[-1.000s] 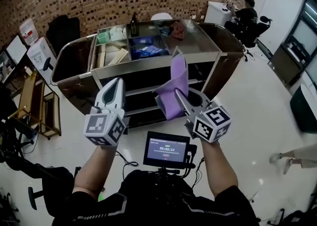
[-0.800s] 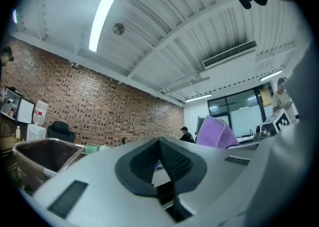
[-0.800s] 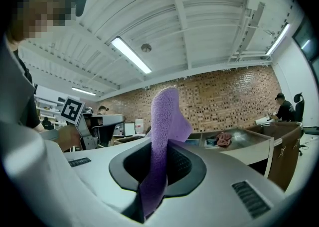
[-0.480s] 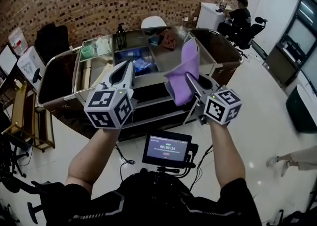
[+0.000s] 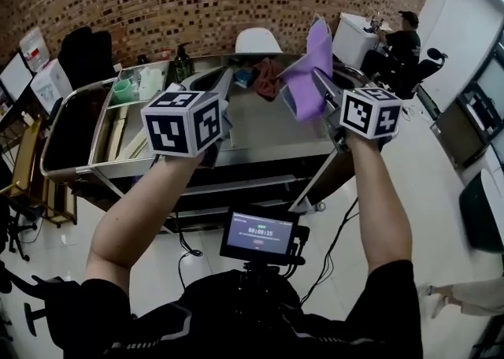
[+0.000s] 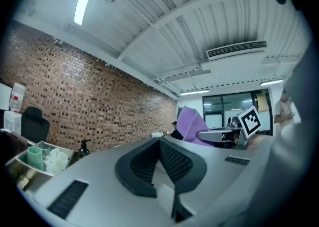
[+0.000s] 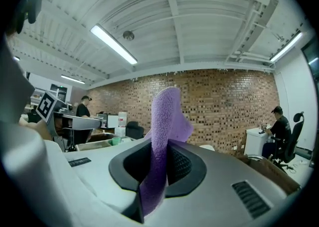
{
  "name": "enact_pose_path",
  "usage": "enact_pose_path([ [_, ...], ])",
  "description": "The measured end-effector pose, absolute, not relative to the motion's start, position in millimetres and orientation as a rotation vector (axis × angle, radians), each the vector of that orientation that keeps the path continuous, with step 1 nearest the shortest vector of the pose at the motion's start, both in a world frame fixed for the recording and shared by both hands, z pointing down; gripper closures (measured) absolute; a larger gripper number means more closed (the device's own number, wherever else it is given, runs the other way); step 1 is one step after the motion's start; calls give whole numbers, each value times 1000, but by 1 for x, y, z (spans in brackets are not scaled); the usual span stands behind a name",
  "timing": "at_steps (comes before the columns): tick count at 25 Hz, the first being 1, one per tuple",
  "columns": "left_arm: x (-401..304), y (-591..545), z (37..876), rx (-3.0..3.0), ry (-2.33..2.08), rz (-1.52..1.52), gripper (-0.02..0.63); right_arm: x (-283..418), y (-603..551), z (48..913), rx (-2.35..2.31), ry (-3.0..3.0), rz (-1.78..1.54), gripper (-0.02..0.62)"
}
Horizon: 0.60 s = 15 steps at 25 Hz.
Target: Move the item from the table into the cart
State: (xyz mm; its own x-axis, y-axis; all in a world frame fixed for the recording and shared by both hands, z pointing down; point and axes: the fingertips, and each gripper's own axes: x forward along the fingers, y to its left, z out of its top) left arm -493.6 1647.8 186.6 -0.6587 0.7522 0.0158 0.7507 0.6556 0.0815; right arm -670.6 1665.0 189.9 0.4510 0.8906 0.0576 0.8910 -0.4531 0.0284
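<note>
My right gripper (image 5: 313, 80) has its jaws clamped on the purple cloth (image 5: 309, 62), held up over the right end of the cart (image 5: 268, 153). My left gripper (image 5: 224, 83) is closed, empty. A second ago the cart lay well ahead. Now both grippers reach over its top, so I judge lowering and release come next.

Matching hand-held tools: the left gripper (image 6: 159, 140) and the right gripper (image 7: 158, 144) have smooth pale-grey shells, black ribbed pads set in a black collar, and dark slotted vents on the flanks. Each carries a white cube printed with black square markers, the left cube (image 5: 183, 123) at ten o'clock in the head view and the right cube (image 5: 370, 112) at two. The wearer's black short-sleeved top (image 5: 126, 314) has pale stripes near the shoulders. At six o'clock sits a small black monitor (image 5: 258, 235) with a lit screen, thin black cables (image 5: 334, 241) trailing from it.
</note>
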Motion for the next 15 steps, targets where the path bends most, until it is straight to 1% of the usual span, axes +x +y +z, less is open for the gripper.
enact_pose_path([
  [3, -541, 1714, 200, 1443, 2761, 208, 606, -717, 1756, 204, -2657, -1574, -208, 575],
  [6, -575, 1771, 197, 1559, 2699, 259, 606, -755, 1833, 216, -2600, -1543, -286, 575],
  [11, -607, 1850, 210, 1637, 2776, 267, 606, -785, 1932, 261, -2462, -1539, -476, 575],
  [15, -611, 1897, 226, 1626, 2829, 305, 606, -795, 1990, 310, -2316, -1557, -614, 575],
])
